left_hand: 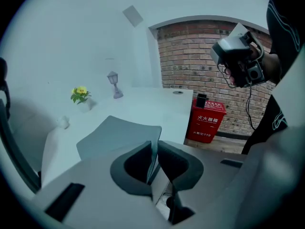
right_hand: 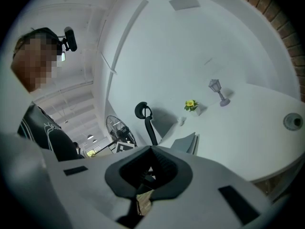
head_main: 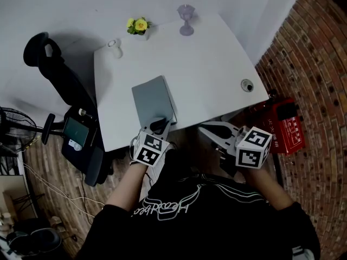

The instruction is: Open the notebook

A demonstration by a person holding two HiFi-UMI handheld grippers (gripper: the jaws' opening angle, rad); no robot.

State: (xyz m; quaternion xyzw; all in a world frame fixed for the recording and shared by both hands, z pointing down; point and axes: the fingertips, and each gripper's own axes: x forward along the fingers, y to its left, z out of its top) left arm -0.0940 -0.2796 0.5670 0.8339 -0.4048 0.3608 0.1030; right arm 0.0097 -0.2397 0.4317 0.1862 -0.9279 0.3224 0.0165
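Observation:
A grey notebook (head_main: pixel 153 99) lies on the white table (head_main: pixel 217 64), near its front edge. My left gripper (head_main: pixel 159 124) is at the notebook's near edge. In the left gripper view its jaws (left_hand: pixel 155 159) are shut on the thin edge of the grey cover (left_hand: pixel 114 135), which curves up off the pages at that corner. My right gripper (head_main: pixel 205 128) hangs off the table's front edge to the right, away from the notebook. Its fingertips meet with nothing between them (right_hand: pixel 151 149). The notebook (right_hand: pixel 186 143) shows beyond them with its cover slightly raised.
At the table's far edge stand a small pot of yellow flowers (head_main: pixel 139 26), a purple lantern figure (head_main: pixel 186 19) and a small white object (head_main: pixel 115 47). A cable hole (head_main: pixel 247 85) sits at the right. A black office chair (head_main: pixel 65 91) is left, a red fire-extinguisher box (head_main: pixel 284 124) right.

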